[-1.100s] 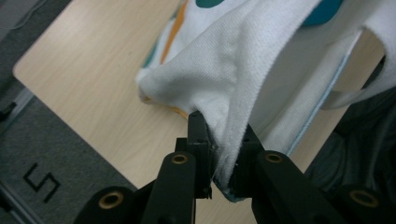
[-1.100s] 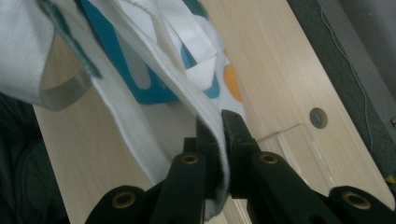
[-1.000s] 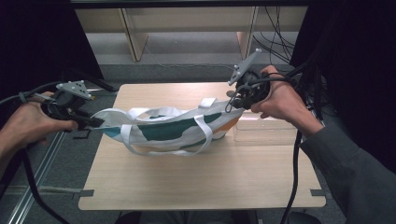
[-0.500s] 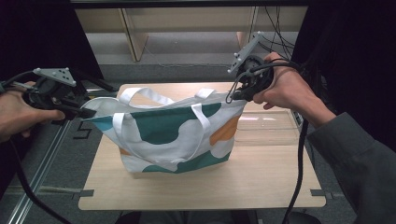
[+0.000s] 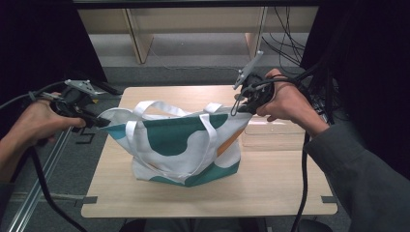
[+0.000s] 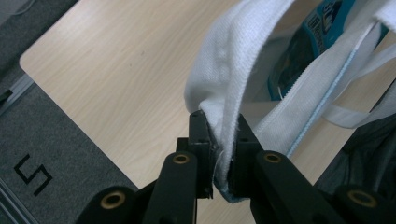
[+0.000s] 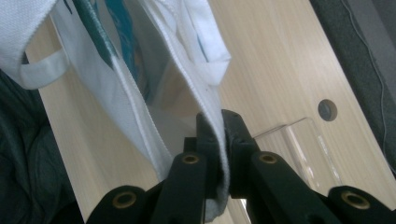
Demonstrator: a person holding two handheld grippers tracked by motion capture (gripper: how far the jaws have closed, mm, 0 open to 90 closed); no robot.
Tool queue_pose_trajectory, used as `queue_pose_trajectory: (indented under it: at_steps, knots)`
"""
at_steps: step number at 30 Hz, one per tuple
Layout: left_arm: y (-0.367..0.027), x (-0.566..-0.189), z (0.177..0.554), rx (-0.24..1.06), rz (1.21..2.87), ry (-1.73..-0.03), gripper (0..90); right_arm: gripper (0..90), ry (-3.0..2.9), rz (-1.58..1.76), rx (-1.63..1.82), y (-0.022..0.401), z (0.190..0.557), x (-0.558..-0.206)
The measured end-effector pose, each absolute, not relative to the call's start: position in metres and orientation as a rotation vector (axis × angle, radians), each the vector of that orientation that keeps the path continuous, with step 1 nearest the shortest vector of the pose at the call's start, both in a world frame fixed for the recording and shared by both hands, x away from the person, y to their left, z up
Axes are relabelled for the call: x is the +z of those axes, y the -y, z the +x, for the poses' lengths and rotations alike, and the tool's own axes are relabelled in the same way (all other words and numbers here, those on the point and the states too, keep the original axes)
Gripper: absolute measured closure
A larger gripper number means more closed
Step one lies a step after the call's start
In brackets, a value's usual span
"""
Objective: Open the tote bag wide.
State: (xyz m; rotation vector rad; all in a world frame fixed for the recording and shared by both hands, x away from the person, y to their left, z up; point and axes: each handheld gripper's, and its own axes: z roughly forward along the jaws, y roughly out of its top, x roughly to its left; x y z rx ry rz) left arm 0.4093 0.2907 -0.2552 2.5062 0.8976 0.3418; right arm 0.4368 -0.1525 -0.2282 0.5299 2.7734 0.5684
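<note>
Between the earlier frames and now we lifted the tote bag (image 5: 186, 145) off its side to stand at the worktop (image 5: 270, 191) centre, left gripper (image 5: 99, 122) fingers clamped on its 9 o'clock rim, right gripper (image 5: 240, 109) fingers on its 3 o'clock rim, mouth stretched open for loading.

Right gripper (image 7: 218, 126) rises from the bottom edge, jaws clamped on the white hem of the tote bag (image 7: 140, 88), fabric pinched between the pads. Bag hangs up and to the left of the jaws, its mouth parted, white outside with teal print showing. A white strap loop (image 7: 39, 72) sits at far left. Light wooden table (image 7: 275, 60) lies underneath, with a round hole (image 7: 327, 109) and a clear plastic tray (image 7: 303, 149) just right of the jaws
</note>
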Motion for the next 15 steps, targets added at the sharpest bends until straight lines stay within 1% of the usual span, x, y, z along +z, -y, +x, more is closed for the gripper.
queue_pose_trajectory:
  at_steps: [2, 8, 10, 11, 15]
  knots:
    - [-0.289, -0.264, 0.410, 0.329, 2.512, -0.900, 82.3, 87.3, -2.780, 0.461, 0.544, 0.151, 0.440, -0.238]
    - [-0.288, -0.282, 0.410, 0.285, 2.494, -0.899, 82.1, 87.2, -2.793, 0.543, 0.526, 0.151, 0.437, -0.258]
    - [-0.288, -0.288, 0.410, 0.288, 2.501, -0.901, 82.0, 87.2, -2.788, 0.503, 0.521, 0.152, 0.440, -0.264]
    - [-0.288, -0.291, 0.410, 0.287, 2.511, -0.901, 81.9, 87.2, -2.789, 0.567, 0.513, 0.151, 0.437, -0.267]
    - [-0.287, -0.302, 0.413, 0.277, 2.529, -0.915, 81.2, 87.0, -2.785, 0.563, 0.510, 0.150, 0.440, -0.278]
